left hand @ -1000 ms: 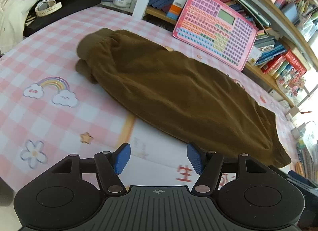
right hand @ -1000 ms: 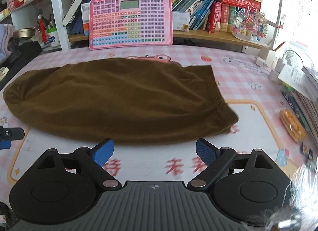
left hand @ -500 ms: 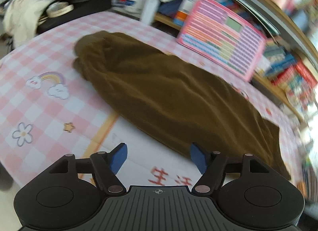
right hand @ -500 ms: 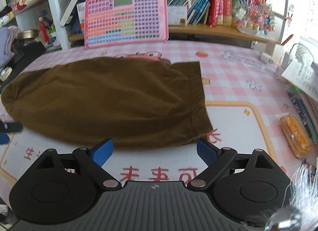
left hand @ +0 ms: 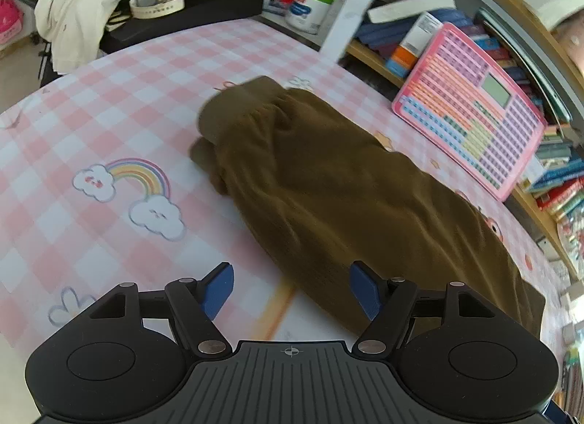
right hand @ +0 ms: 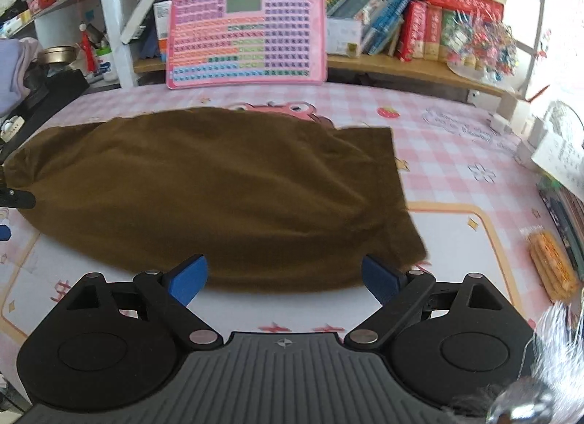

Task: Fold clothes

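Trousers [right hand: 219,197], brown, soft and likely limp, are spread flat on the table [left hand: 109,124] just ahead of the left claw [left hand: 291,290] and right claw [right hand: 284,279], both held wide and empty, and are best pinched at an end hem.

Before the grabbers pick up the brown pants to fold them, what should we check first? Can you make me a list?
1. Left gripper open and holding nothing: ok.
2. Right gripper open and holding nothing: ok.
3. Brown pants spread out on the pink checked tablecloth: ok.
4. Nothing lying on top of the pants: ok.
5. Pink keyboard toy clear of the pants: ok, it leans on the shelf behind.
6. Fingers already touching the cloth: cannot tell; they look just short of the near edge.
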`<state>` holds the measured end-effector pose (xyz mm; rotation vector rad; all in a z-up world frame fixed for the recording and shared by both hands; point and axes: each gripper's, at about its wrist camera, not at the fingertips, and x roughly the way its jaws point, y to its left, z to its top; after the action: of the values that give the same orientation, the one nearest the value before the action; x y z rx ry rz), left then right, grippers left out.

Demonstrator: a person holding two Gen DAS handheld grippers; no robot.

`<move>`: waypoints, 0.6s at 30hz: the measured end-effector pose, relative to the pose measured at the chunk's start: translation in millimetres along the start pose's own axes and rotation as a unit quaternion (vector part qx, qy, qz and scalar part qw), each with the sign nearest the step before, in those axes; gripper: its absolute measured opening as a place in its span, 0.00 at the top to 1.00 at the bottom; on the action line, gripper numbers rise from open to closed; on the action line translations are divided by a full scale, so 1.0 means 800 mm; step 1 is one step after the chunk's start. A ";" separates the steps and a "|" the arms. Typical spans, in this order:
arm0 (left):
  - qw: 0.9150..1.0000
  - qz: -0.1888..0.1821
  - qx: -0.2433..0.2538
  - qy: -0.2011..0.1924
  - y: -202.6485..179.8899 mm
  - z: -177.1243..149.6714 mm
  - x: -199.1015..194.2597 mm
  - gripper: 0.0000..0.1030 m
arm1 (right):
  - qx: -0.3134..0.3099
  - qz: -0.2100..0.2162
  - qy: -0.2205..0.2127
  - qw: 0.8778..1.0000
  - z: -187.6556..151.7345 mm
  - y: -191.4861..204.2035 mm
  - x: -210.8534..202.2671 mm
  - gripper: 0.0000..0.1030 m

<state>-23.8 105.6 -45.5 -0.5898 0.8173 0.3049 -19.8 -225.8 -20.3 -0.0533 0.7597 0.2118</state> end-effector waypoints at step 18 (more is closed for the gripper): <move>0.986 -0.113 -0.121 0.019 0.087 0.035 0.028 0.31 | -0.081 0.018 -0.012 0.997 0.096 0.175 0.112 0.12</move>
<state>-25.7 178.7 -73.4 -0.9108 0.7471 0.1853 66.4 -63.9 -22.2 -0.1899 0.7194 0.3069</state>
